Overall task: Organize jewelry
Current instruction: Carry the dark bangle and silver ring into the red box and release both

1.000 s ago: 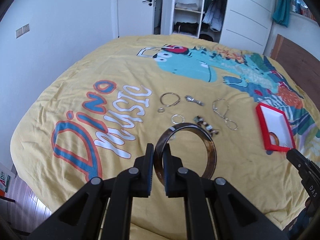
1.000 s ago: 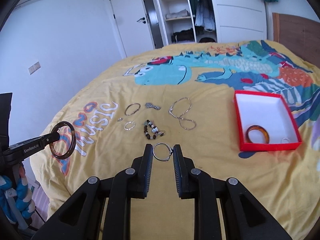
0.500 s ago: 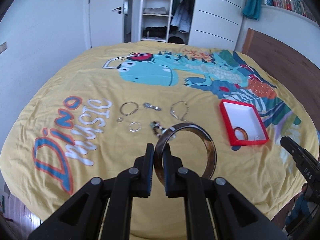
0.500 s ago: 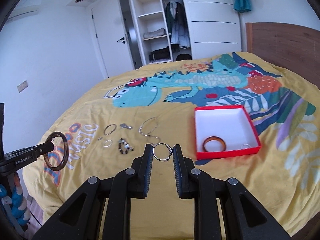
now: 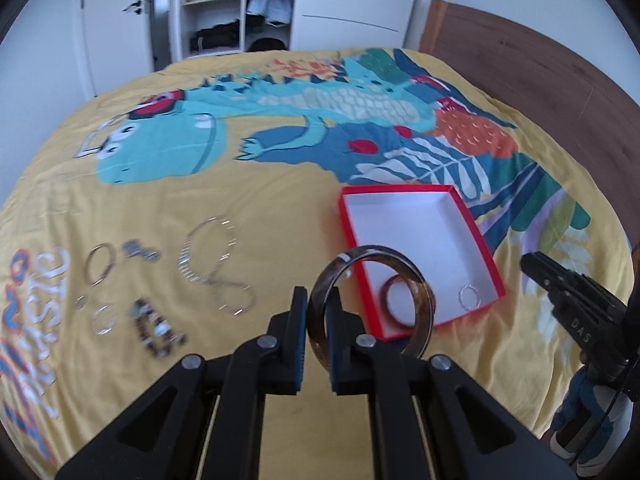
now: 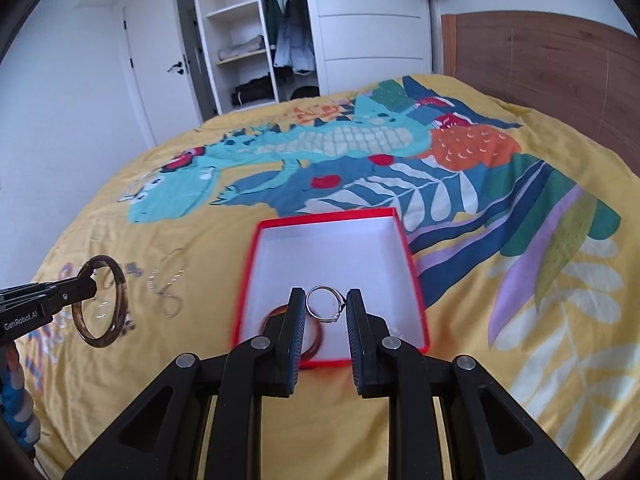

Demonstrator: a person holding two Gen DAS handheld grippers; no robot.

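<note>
My left gripper (image 5: 318, 312) is shut on a brown tortoiseshell bangle (image 5: 420, 300) and holds it in the air just left of the red box (image 5: 476, 236). My right gripper (image 6: 323, 308) is shut on a small silver ring (image 6: 325, 305), above the near part of the red box (image 6: 328, 216). In the box lie an amber bangle (image 5: 394, 302) and a small silver ring (image 5: 469, 298). Left of the box on the bedspread lie a silver chain (image 5: 216, 268), a silver hoop (image 5: 98, 266), a bead bracelet (image 5: 154, 330) and small rings (image 5: 104, 318).
The yellow dinosaur bedspread (image 6: 520, 280) covers the whole bed. A wooden headboard (image 6: 560, 64) stands at the right. A white wardrobe with open shelves (image 6: 256, 40) and a door are at the far wall. The left gripper with its bangle (image 6: 100, 300) shows in the right wrist view.
Both grippers have moved right and closer to the red box, each still holding its piece. The right gripper is now over the box's near part.
</note>
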